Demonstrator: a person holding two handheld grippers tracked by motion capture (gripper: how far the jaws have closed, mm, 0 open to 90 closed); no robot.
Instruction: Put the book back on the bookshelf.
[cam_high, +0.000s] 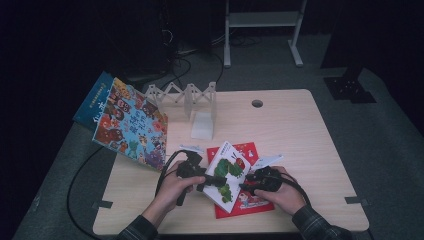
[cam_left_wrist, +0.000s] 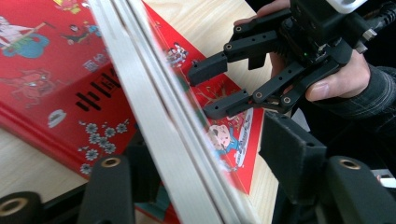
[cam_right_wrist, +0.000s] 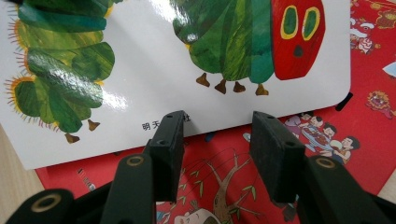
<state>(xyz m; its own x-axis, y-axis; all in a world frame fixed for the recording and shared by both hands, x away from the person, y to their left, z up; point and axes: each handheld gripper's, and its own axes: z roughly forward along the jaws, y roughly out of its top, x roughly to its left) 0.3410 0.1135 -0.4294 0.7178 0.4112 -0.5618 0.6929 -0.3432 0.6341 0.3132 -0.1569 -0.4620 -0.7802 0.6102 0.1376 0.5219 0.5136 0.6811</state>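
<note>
- Clearly, my job was lifting the caterpillar book (cam_high: 228, 173) off the red book (cam_high: 239, 202) lying flat near the table's (cam_high: 310, 145) front edge.
- My left gripper (cam_high: 214, 181) had the caterpillar book's edge (cam_left_wrist: 175, 135) between its jaws, one jaw on each side; I could not tell whether the pads pressed.
- My right gripper (cam_high: 244, 186) stood released, jaws apart just short of the book's cover (cam_right_wrist: 140, 70), nothing between them.
- I judged the left should clench squarely before lifting, or the glossy board could slip.
- My left gripper view showed the right gripper (cam_left_wrist: 219, 86) empty over the red cover; the high view showed other books (cam_high: 131, 122) and a rack (cam_high: 185, 97) behind.
</note>
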